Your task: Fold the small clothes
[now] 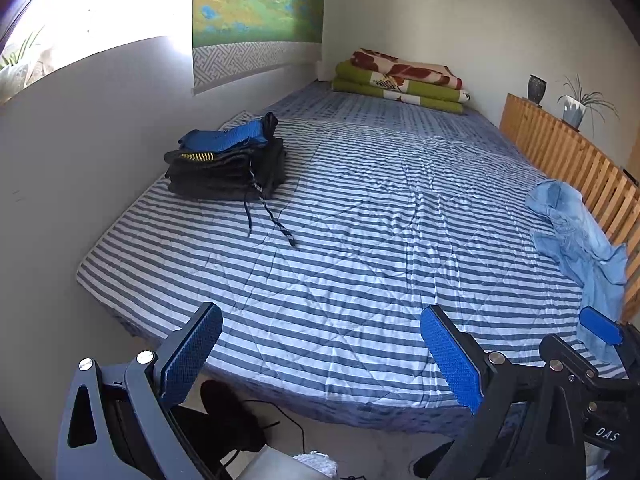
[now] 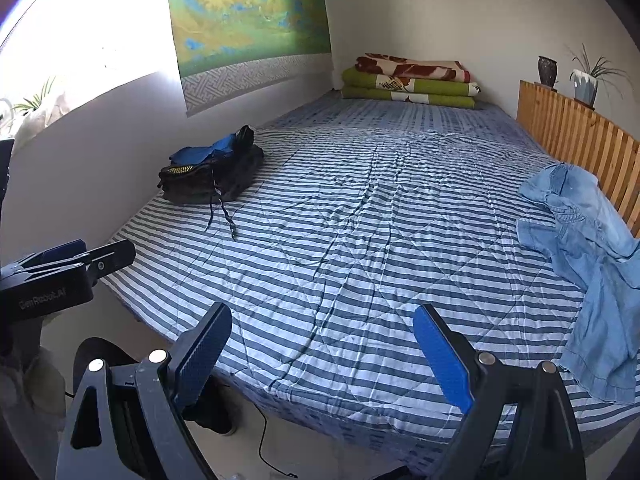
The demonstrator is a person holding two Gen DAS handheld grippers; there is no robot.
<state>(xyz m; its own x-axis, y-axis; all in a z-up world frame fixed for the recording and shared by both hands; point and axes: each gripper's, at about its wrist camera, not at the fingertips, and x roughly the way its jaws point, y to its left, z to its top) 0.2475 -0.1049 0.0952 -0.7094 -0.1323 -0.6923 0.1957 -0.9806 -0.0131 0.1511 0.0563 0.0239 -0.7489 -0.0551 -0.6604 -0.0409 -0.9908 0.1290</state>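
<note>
A crumpled light-blue denim garment [image 1: 580, 236] [image 2: 588, 264] lies at the right edge of the striped bed [image 1: 360, 240] [image 2: 360, 240], against the wooden slats. A stack of folded dark clothes with a blue piece on top [image 1: 228, 160] [image 2: 212, 172] sits at the far left by the wall, its drawstrings trailing forward. My left gripper [image 1: 320, 356] hovers open over the bed's near edge, holding nothing. My right gripper [image 2: 322, 356] is open too, empty, also at the near edge. In the left wrist view, the right gripper's blue pad [image 1: 600, 326] shows at the right, just in front of the denim.
Folded green and red blankets [image 1: 404, 80] [image 2: 412, 80] lie at the bed's far end. A wooden slatted rail [image 1: 568, 156] [image 2: 580, 136] runs along the right, with a vase and potted plant [image 2: 588, 80] on it. A cable and dark shoes are on the floor below.
</note>
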